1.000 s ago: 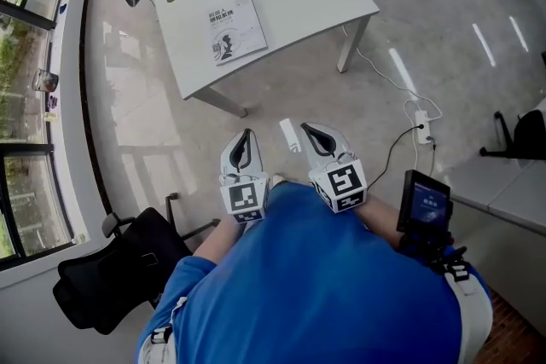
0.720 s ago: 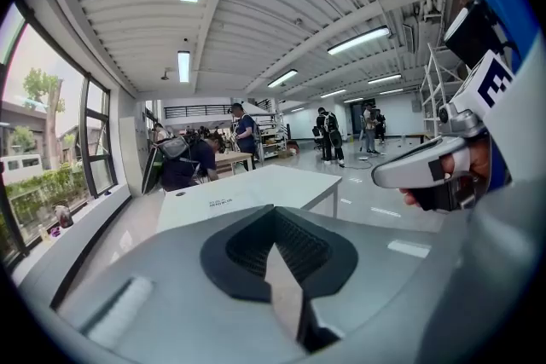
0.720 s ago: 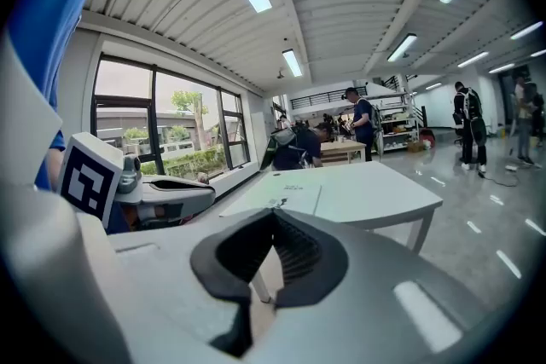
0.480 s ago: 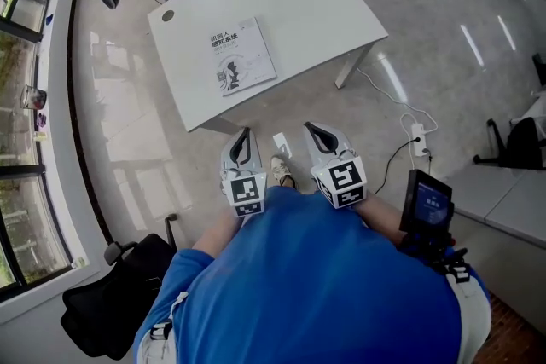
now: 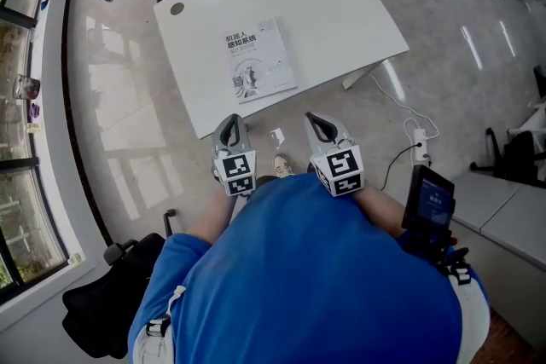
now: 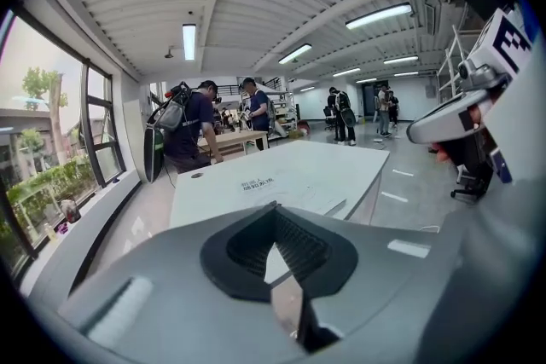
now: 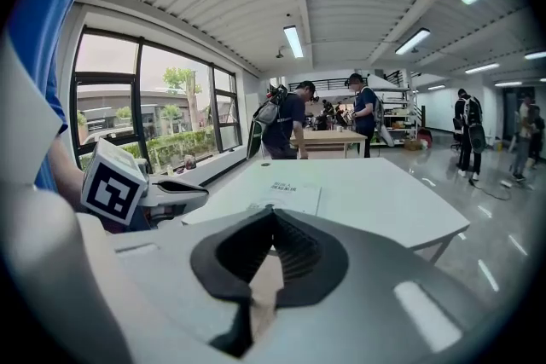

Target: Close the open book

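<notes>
A white book [image 5: 260, 64] lies flat on the white table [image 5: 341, 4] with its printed cover up; it looks closed. It also shows as the book [image 6: 277, 186] in the left gripper view and as the book [image 7: 287, 197] in the right gripper view. My left gripper [image 5: 229, 122] is shut and empty, just short of the table's near edge, below the book. My right gripper [image 5: 315, 118] is level with it to the right, jaws together with nothing in them. Neither touches the book. Each gripper's tips, left gripper [image 6: 275, 207] and right gripper [image 7: 271, 210], point at the table.
A black office chair [image 5: 111, 290] stands at the lower left by the windows. A power strip [image 5: 418, 136] with cables lies on the floor to the right of the table. A table leg [image 5: 357, 79] slants down at the right. People [image 7: 286, 128] stand at a far wooden table.
Both grippers have moved forward to the table's near edge. The table and book now sit closer and lower in the head view.
</notes>
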`<action>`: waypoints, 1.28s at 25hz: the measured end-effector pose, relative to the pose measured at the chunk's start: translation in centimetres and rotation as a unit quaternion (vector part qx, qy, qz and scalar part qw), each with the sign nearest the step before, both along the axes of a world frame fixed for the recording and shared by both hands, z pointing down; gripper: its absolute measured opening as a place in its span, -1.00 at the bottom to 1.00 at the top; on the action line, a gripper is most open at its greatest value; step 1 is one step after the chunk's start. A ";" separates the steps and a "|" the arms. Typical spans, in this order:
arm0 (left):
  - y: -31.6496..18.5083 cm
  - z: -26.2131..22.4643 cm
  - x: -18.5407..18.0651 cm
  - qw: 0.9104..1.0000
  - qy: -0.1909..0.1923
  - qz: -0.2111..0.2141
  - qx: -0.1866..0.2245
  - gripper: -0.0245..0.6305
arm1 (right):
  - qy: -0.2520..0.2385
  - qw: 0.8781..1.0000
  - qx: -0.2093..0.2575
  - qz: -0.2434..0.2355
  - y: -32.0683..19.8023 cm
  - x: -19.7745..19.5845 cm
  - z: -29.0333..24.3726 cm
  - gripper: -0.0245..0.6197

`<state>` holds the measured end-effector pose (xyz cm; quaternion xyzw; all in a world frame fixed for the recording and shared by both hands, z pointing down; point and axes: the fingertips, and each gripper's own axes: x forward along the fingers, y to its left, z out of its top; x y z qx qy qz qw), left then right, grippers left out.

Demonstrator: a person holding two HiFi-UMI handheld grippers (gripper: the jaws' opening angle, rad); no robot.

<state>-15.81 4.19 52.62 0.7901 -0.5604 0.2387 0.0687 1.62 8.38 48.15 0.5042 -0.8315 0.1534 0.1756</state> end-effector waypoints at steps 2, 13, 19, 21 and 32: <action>-0.9 1.3 -0.7 1.000 -0.012 -0.007 -0.014 -0.91 | 0.009 1.000 -0.008 -0.008 -0.7 -0.2 0.7 -0.91; -7.0 9.5 -0.7 0.990 -0.054 -0.063 -0.115 -0.91 | 0.044 0.988 -0.073 -0.126 -8.2 -0.6 7.7 -0.91; -7.8 10.5 -0.6 0.986 -0.047 -0.088 -0.134 -0.91 | 0.044 0.983 -0.095 -0.153 -11.7 0.8 9.5 -0.91; -7.7 10.6 -0.7 0.985 -0.037 -0.094 -0.140 -0.91 | 0.041 0.981 -0.103 -0.157 -12.5 1.0 10.0 -0.91; -7.9 10.8 -0.6 0.978 -0.009 -0.143 -0.153 -0.91 | 0.023 0.979 -0.120 -0.163 -17.0 3.7 12.2 -0.91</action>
